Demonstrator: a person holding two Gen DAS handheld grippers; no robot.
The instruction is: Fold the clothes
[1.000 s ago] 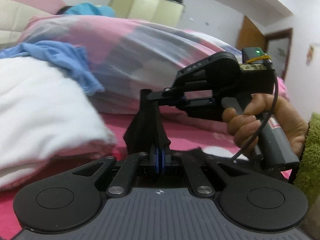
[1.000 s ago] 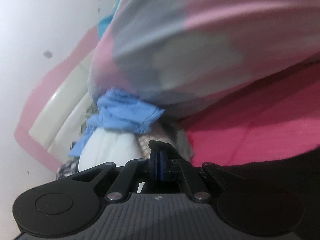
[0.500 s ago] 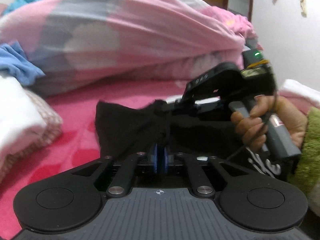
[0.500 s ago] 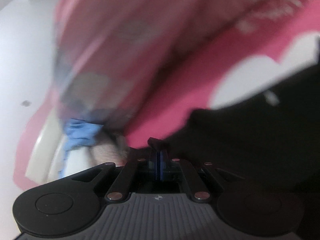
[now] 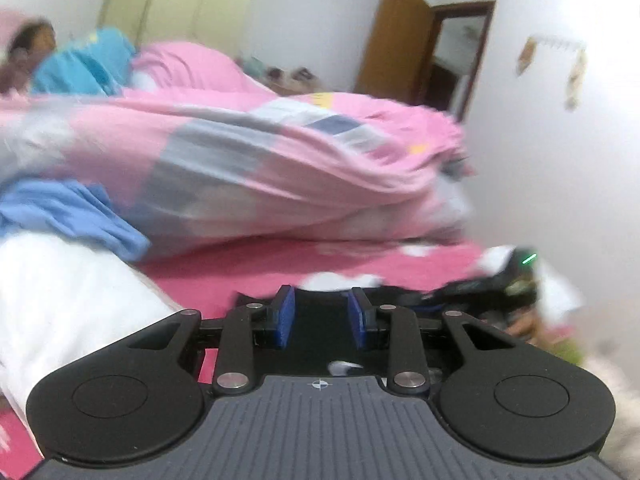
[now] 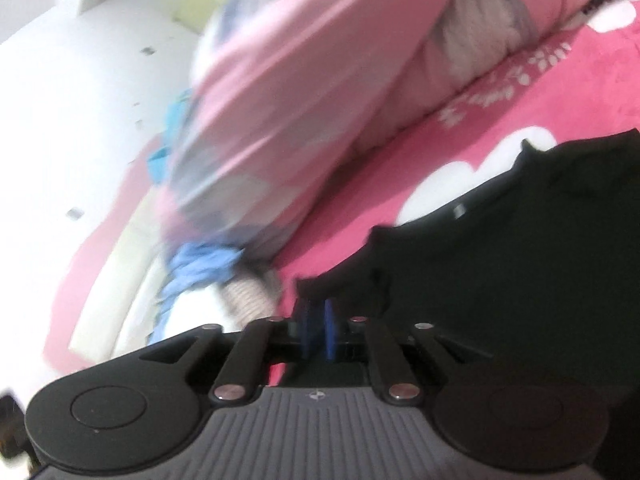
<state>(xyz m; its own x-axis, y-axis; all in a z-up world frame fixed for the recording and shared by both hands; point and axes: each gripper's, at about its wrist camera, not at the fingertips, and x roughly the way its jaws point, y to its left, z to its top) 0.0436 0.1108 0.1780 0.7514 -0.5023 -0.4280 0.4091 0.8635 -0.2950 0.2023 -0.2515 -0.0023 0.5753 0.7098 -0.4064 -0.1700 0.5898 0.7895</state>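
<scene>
We see the left tongs (image 5: 321, 316) w/ pads wide apart, gripping nothing, over the black garment (image 6: 520, 264). Right tongs (image 6: 319, 330): pads narrow, a slim gap showing, garment edge at the tips; grip can't be confirmed. Garment lies on the pink bed (image 6: 420, 152), near the quilt (image 5: 248, 152).

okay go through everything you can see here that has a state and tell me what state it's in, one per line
left gripper: open, holding nothing
right gripper: nearly shut, a narrow gap between its pads
black garment: lying spread on the pink bed sheet
wooden door: open
blue garment: crumpled, unfolded
</scene>
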